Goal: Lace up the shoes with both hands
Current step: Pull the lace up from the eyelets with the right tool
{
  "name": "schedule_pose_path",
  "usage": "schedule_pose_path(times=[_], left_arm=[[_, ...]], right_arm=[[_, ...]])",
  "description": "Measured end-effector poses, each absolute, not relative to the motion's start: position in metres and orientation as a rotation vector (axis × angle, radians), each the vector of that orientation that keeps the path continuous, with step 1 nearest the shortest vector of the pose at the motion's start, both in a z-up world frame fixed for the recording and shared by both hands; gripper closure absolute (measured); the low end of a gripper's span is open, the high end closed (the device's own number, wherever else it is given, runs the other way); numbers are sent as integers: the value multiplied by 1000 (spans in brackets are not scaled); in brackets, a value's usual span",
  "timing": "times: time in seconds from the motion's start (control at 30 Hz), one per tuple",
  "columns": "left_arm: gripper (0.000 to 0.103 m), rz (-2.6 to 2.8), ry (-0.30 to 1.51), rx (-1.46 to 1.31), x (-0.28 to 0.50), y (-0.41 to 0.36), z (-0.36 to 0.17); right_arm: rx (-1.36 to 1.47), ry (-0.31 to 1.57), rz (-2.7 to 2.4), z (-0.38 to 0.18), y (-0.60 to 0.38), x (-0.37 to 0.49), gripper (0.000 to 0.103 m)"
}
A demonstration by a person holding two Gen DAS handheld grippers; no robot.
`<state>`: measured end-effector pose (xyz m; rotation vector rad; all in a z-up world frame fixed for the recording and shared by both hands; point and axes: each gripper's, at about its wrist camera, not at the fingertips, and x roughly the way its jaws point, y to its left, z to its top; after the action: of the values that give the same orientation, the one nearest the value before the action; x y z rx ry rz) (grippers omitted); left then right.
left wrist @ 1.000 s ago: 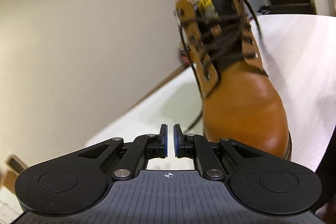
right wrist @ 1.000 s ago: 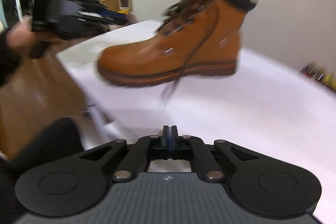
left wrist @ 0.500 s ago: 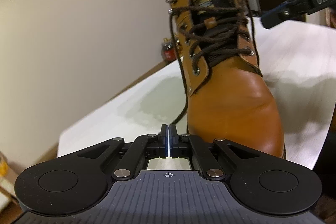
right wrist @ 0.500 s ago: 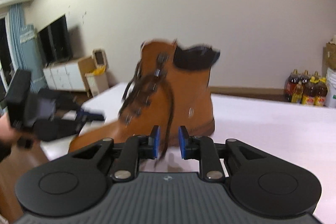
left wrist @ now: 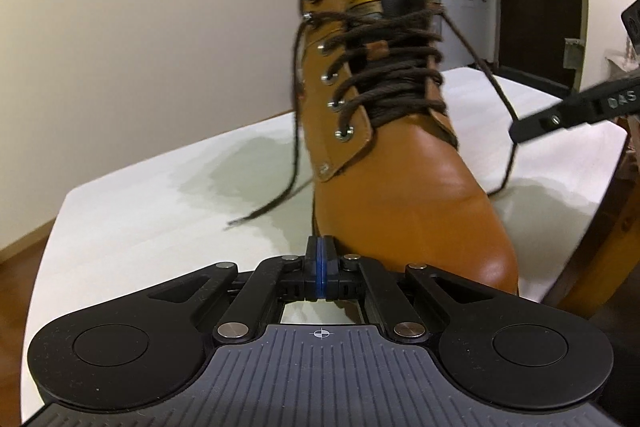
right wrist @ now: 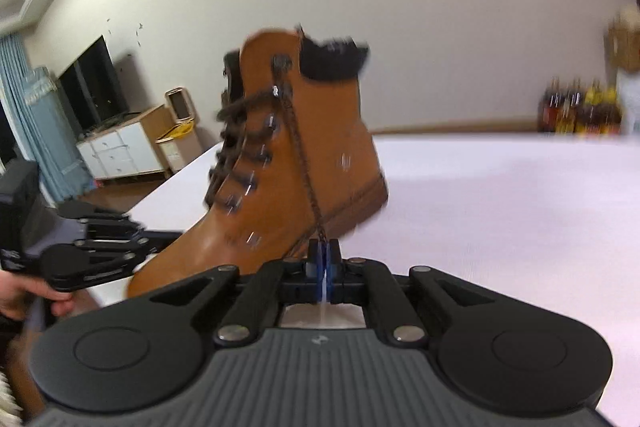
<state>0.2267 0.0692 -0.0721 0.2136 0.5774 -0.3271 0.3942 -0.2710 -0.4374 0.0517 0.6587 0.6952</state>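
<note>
Beside the boot (right wrist: 280,163), right tool (right wrist: 322,259) pinches lace (right wrist: 304,163), angled upward.

I see a home living room: a flat black TV (right wrist: 94,83), a white wooden cabinet (right wrist: 120,147), long blue curtains (right wrist: 38,131).

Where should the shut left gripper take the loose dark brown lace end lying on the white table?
Grip the dark brown lace on its hanging stretch beside the tan leather boot, from the boot's left. There it hangs clear of the table; its tip lies flat.
</note>
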Motion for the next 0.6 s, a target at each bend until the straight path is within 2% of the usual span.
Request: schedule_pose_path(times=[0.2,0.6], left_arm=[[103,-315,565,294,225,48,-54],[103,-288,589,273,218,43,-45]], right_arm=[[244,739,796,-439,-282,376,101],[791,694,1052,-417,-260,405,101]])
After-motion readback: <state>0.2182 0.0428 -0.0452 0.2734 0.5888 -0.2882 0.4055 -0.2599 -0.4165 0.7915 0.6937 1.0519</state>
